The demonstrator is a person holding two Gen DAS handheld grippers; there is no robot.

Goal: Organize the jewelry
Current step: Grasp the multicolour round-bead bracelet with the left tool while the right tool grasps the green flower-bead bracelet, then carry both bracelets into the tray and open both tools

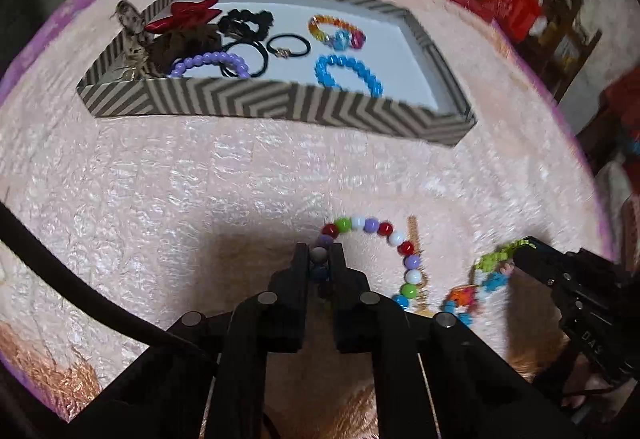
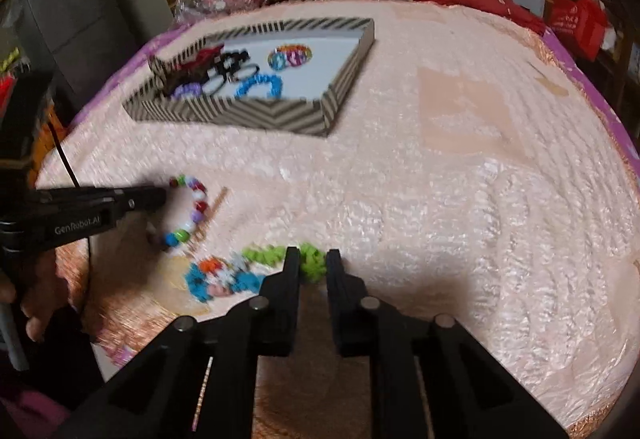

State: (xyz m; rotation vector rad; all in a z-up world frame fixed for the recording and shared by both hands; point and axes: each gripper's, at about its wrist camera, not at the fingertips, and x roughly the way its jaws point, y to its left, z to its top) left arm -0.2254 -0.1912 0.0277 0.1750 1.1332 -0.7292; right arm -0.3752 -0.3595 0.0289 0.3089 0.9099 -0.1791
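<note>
In the left wrist view the left tool (image 1: 324, 255) sits at lower centre with its jaws closed on the near end of a bead bracelet (image 1: 394, 239) — a pale bead is pinched between the black fingers, and the rest of the string arcs up and to the right over the pink bed cover (image 1: 200, 191). Just right of it lies a second, star-bead bracelet (image 1: 476, 287) in green, orange and blue; the right tool (image 1: 524, 245) comes in from the right edge and touches its green end.

In the right wrist view the right tool (image 2: 313, 259) is at lower centre, jaws nearly together and gripping the green part of the star-bead bracelet (image 2: 272, 259), whose blurred orange and blue part trails to the left. The left tool (image 2: 162, 196) reaches in from the left edge to the bead bracelet (image 2: 192, 211); its body reads "GenRobot.AI".

A chevron-patterned tray (image 1: 280, 107) lies in the upper part of both views, well apart from both tools, holding bracelets and hair ties.
</note>
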